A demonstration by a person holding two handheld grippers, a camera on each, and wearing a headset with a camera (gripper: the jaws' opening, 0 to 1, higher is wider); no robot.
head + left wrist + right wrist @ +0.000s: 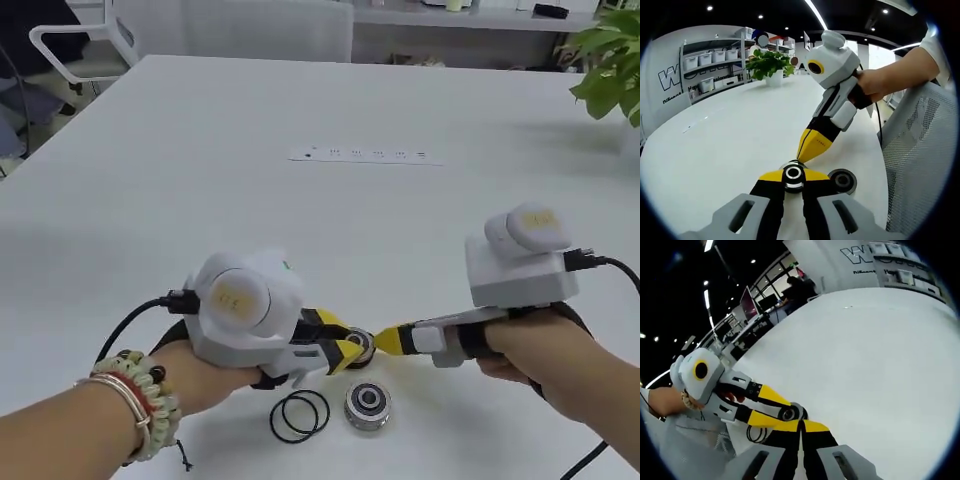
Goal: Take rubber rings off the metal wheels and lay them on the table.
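Hands [200,385] [535,352] low, tip to tip: left tool [352,348] tight on metal wheel [793,173], right tool [384,342] narrow at its rim.

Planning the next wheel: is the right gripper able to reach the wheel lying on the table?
Probably yes: the loose wheel lies uncovered close to the right gripper, rubber rings beside it, not over it. Its tips are at the held wheel in the left gripper.

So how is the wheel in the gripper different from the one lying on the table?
The held wheel is pinched on edge in the left gripper; the loose wheel lies flat on the table. The right gripper touches the held wheel with its closed tip; nothing touches the loose wheel. Both are round, silvery metal with dark middles.
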